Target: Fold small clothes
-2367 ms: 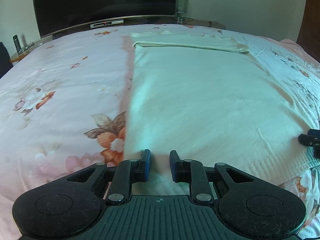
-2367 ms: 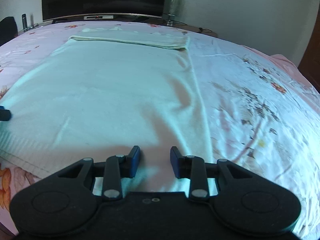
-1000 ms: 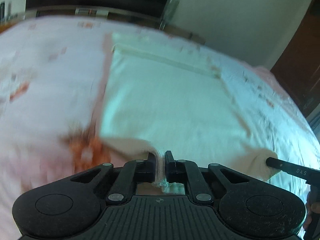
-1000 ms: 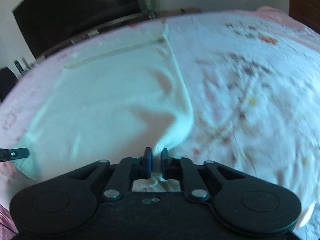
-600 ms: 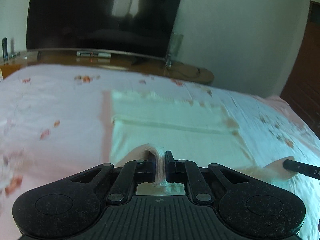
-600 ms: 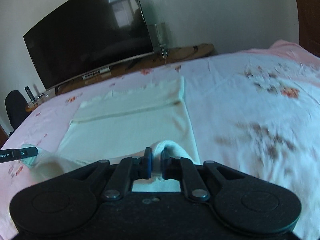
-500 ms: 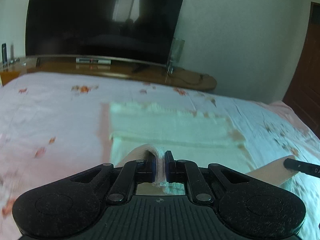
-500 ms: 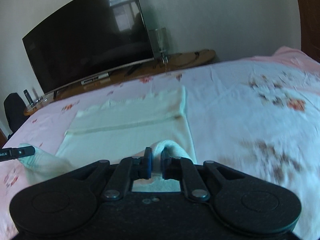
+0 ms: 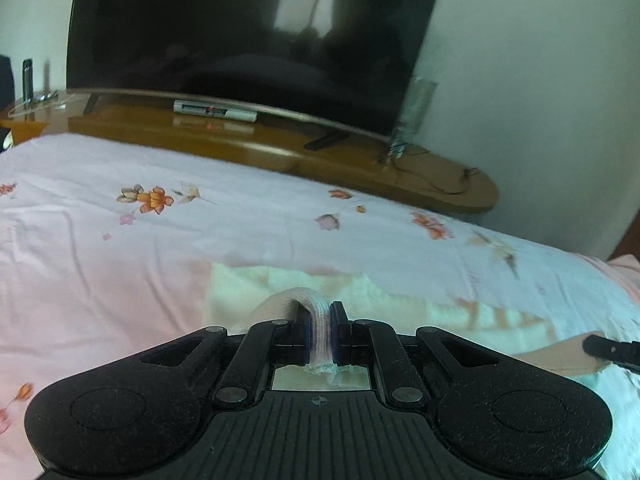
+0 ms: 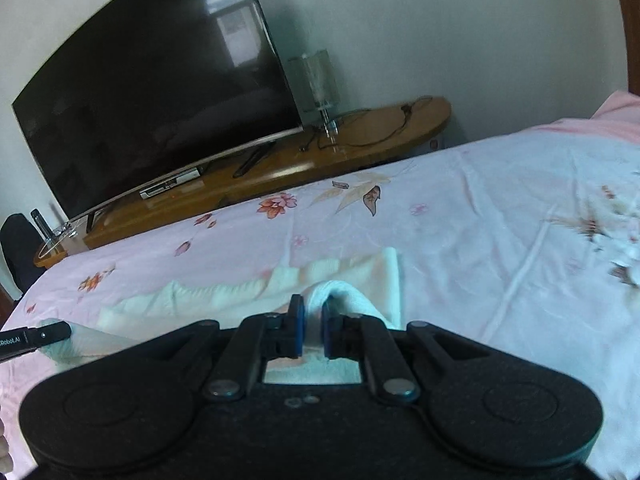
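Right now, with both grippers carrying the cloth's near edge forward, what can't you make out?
- Cloth: the near part and how the fold lines up, hidden under the left gripper body; likewise under the right gripper.
- Far cloth edge: blurred in both views.
- Bed sheet: cut off at right.

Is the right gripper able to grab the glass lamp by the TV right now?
Probably not. The right gripper is shut on the pale garment, so its jaws are busy, and the glass lamp stands on the wooden stand beyond the bed.
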`<move>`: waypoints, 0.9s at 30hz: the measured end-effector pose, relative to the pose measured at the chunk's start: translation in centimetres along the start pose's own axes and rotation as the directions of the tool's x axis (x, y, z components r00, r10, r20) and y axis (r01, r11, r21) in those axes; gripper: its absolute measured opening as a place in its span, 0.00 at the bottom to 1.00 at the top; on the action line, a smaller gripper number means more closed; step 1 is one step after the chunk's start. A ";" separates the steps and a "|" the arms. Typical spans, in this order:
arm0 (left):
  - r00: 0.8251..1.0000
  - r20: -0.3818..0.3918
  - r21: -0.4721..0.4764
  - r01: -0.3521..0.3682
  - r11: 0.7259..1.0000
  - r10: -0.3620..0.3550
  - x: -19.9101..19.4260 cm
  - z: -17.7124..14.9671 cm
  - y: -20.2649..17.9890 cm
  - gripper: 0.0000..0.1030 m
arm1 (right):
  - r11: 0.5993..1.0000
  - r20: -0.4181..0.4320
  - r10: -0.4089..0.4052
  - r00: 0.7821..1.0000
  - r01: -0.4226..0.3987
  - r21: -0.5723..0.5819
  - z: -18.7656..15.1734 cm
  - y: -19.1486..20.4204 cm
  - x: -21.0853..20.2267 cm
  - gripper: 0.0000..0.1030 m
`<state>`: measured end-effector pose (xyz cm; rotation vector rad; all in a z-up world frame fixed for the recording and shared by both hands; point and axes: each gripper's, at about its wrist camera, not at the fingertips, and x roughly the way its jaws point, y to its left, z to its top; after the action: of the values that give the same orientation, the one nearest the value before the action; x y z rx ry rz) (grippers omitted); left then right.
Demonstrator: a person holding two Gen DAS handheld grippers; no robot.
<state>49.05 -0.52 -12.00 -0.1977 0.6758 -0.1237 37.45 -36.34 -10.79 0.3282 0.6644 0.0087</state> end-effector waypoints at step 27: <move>0.995 -0.023 0.156 -0.097 0.983 0.102 3.7 0.8 0.3 0.96 | 0.988 -0.084 -0.084 0.993 0.073 -0.134 0.1 -0.3 7.5 0.26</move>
<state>52.41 -0.79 -13.71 -0.0122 0.7021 -0.0831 43.43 -35.78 -15.30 0.1758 0.7619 -0.0082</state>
